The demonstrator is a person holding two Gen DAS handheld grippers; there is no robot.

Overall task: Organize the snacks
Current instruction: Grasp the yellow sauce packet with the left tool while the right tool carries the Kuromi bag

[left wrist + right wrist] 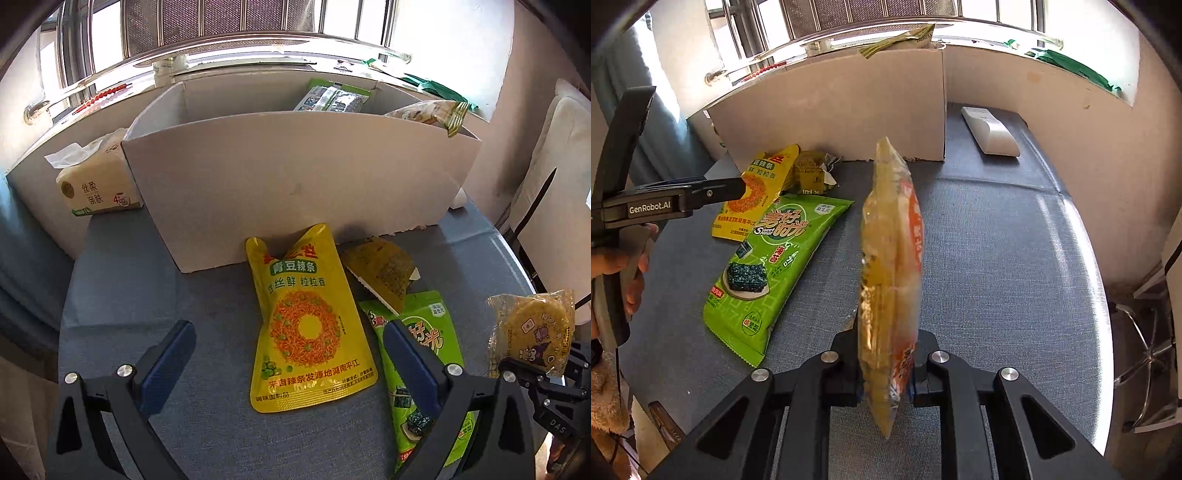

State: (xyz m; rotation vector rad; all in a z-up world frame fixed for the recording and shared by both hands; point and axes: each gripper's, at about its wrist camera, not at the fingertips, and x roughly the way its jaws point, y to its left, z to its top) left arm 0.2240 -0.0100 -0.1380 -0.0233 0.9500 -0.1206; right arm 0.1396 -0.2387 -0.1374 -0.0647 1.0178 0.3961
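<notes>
My left gripper (288, 354) is open and empty, its fingers straddling a yellow pea-snack pouch (308, 325) that lies flat on the blue-grey table. A green seaweed pack (424, 373) lies right of it and a small olive packet (384, 269) behind. My right gripper (885, 373) is shut on a clear pack of round yellow crackers (890, 266), held edge-on above the table; it also shows in the left wrist view (532, 332). A white cardboard box (295, 177) stands behind the snacks and holds a seaweed pack (332, 98) and a pale bag (432, 110).
A tissue pack (96, 184) sits left of the box. A white remote-like object (990, 129) lies on the table right of the box. A windowsill and wall run behind. The left gripper shows at the left of the right wrist view (731, 190).
</notes>
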